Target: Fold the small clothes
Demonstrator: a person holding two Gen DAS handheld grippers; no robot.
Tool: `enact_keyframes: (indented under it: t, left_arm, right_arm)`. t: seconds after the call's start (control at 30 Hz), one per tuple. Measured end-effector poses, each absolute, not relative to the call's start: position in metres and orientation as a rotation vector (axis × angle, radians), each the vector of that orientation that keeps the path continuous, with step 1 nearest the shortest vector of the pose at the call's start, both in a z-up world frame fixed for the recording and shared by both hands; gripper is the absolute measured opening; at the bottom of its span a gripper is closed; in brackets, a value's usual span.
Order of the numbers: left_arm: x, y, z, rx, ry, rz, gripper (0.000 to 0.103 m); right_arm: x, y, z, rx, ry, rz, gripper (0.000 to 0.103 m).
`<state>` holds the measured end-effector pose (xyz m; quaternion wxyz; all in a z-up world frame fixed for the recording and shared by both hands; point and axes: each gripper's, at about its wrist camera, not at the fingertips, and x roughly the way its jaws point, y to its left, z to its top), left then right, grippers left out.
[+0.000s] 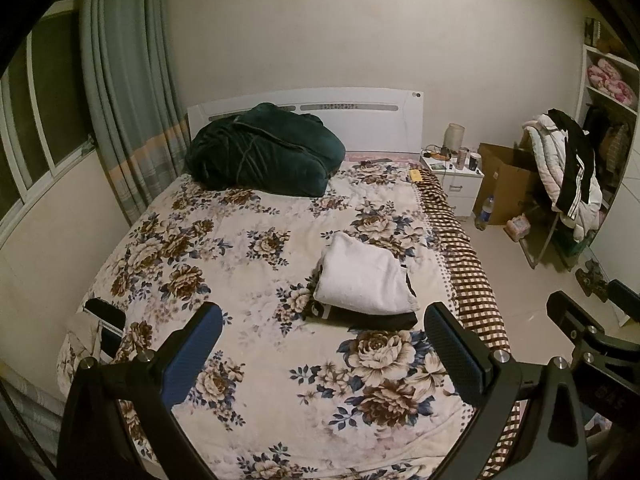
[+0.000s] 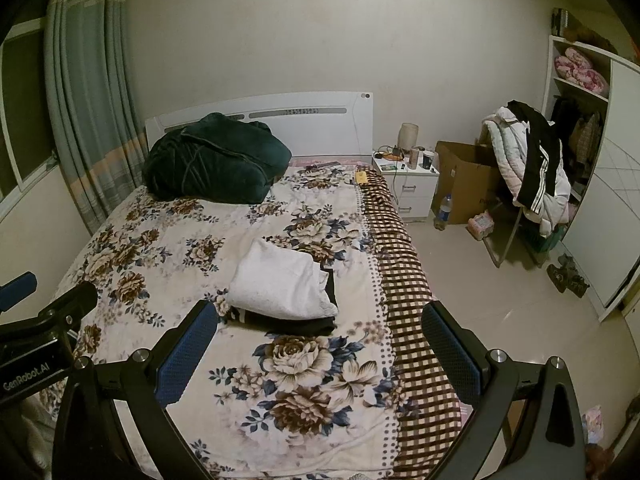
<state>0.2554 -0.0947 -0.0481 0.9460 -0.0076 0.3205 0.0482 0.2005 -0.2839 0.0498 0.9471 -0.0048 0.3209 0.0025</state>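
2 folded garments sit stacked on the floral bedspread [image 1: 248, 216], toward the right side of the bed and near its checked brown-and-cream edge [image 1: 472, 280]. On top lies the white garment [image 1: 366, 274], thick and towel-like in texture, folded into a rough rectangle with a rounded fold along its far side and softer, slightly uneven edges at the near right corner. Under it is the black garment [image 1: 372, 319], flat and wider than the white one, so a dark band shows along the near side and a sliver at the right; a small white marking shows at its left end.

The left gripper [image 1: 324, 344] hangs above the near part of the bed, jaws spread wide, blue pads facing each other, nothing between them. The right gripper [image 2: 320, 340] hangs just beside it, also spread wide and empty, and the stack lies ahead of both, apart from the fingertips.

Farther back, a dark green blanket [image 1: 264, 152] is heaped against the white headboard [image 1: 372, 116]. A white nightstand [image 2: 408, 184] stands right of the bed, with a cardboard box [image 2: 464, 180] beyond it.
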Motion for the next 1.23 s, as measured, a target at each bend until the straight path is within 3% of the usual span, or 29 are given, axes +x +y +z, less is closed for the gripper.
enact_keyframes:
  t: [1.23]
  left_arm:
    - [0.251, -0.082, -0.049, -0.018, 0.645, 0.113, 0.103]
  right_arm:
    - [0.198, -0.282, 0.049, -0.002, 0.653, 0.005, 0.103]
